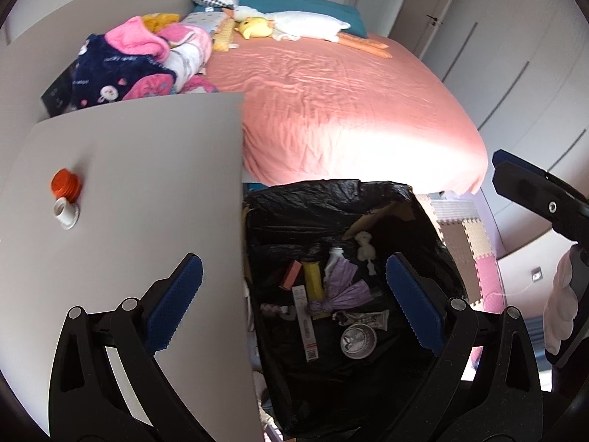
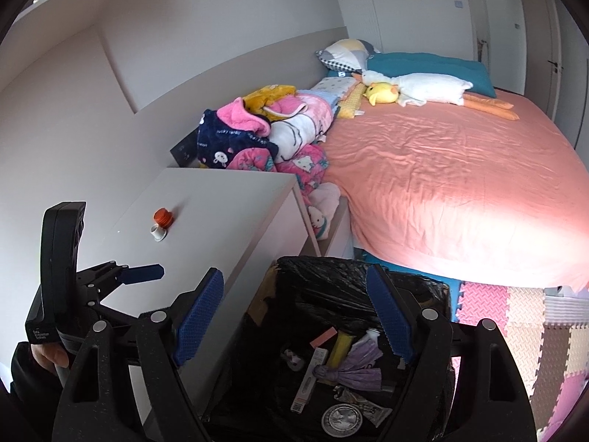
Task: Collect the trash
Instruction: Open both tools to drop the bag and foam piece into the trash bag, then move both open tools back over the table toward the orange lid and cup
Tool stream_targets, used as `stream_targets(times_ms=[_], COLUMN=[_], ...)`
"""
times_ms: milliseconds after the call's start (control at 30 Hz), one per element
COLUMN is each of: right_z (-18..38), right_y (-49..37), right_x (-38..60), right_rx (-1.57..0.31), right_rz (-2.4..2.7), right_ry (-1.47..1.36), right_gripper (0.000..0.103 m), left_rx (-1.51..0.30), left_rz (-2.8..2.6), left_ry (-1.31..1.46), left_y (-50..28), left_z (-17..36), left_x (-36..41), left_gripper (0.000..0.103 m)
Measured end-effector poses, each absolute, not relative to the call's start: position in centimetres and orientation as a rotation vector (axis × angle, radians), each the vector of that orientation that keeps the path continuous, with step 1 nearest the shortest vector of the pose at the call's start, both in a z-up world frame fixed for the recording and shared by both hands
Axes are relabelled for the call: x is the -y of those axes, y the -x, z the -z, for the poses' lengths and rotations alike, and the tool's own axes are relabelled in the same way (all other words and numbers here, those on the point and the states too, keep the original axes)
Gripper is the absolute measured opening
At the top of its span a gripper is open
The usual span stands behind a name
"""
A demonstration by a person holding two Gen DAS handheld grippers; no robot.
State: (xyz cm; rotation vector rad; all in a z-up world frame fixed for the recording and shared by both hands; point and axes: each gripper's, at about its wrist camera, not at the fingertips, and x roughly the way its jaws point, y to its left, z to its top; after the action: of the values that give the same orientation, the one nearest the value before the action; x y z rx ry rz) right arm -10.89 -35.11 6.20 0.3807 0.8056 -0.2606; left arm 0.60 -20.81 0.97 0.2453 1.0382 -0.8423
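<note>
Blue-padded and spread wide, the left hand-held gripper (image 1: 294, 294) fills the bottom of the left wrist view and holds nothing; one finger hangs over the grey bench (image 1: 147, 191), the other over the trash bin (image 1: 434, 235), whose black liner gapes just beside the bench edge; inside lie a purple wrapper (image 1: 342, 287), a yellow tube (image 1: 313, 280), a long white box (image 1: 305, 324) and a round metal lid (image 1: 358, 339); two pieces remain on the bench, an orange cap (image 1: 65, 183) and a white cap (image 1: 66, 214) touching it, both ahead and to the left of this gripper, well apart from the bin; at the right edge the tip of the right hand-held gripper (image 1: 530, 191) pokes in over the bin side; the bed (image 1: 331, 84) with its pink sheet lies beyond.

From the right wrist view, the right hand-held gripper (image 2: 294, 302) is likewise wide open and empty, poised above the trash bin (image 2: 423, 287); the left hand-held gripper (image 2: 143, 272) appears side-on at the left, over the bench (image 2: 221, 199); the orange cap (image 2: 163, 218) and white cap (image 2: 158, 234) sit beyond its tip, towards the wall.

I judge the left one nearer the caps, so the reach falls to it: forward and leftward across the bench; the caps are squat and roundish, with no long axis to align to, though their touching may make a single clean pick awkward.
</note>
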Motion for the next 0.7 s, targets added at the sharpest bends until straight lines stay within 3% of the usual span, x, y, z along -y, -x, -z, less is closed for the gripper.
stream_targets(times_ms=[700], right_z=[-4.1], right_y=[3.4], right_x=[29.4], right_rx=[-0.830], right_rz=[0.104], right_ry=[-0.306], right_gripper=[0.080], left_rx=[-1.050], left_rz=[0.621], left_ry=[-0.125], left_y=[-5.3], left_z=[0.4], left_x=[12.6], left_gripper=[0.096])
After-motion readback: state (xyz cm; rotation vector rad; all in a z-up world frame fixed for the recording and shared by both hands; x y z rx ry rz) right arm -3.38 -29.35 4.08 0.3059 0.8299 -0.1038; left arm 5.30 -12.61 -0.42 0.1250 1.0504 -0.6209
